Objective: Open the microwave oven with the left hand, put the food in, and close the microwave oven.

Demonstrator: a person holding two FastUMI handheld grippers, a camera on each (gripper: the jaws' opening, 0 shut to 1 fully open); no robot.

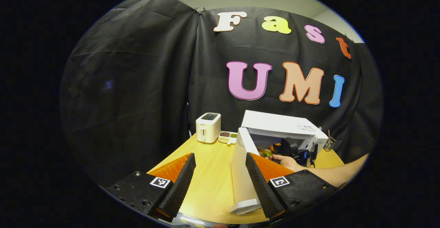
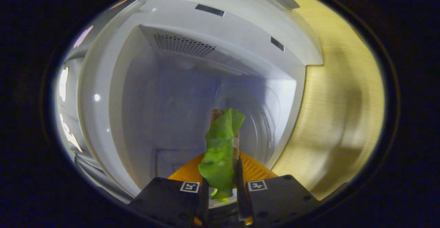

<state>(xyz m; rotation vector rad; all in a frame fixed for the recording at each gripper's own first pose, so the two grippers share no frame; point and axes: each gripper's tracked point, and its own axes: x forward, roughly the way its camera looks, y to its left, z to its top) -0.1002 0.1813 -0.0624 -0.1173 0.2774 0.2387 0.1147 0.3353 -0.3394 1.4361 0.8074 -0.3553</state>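
The white microwave (image 1: 282,126) stands on the wooden table (image 1: 209,173) with its door (image 1: 240,166) swung open toward me. My left gripper (image 1: 220,183) is open, low over the table, and the door's edge stands just inside its right finger (image 1: 259,183) without being pinched. A hand (image 1: 285,161) holds the right gripper (image 1: 295,149) at the oven's mouth. In the right gripper view, my right gripper (image 2: 220,193) is shut on the food (image 2: 220,152), a piece with a green leaf, held inside the microwave cavity (image 2: 165,94) above the glass turntable (image 2: 261,125).
A white toaster (image 1: 208,127) and a small compartment tray (image 1: 228,137) sit at the table's back left. A small jar (image 1: 329,143) stands right of the microwave. Bare tabletop (image 2: 343,100) lies to the right of the oven's opening.
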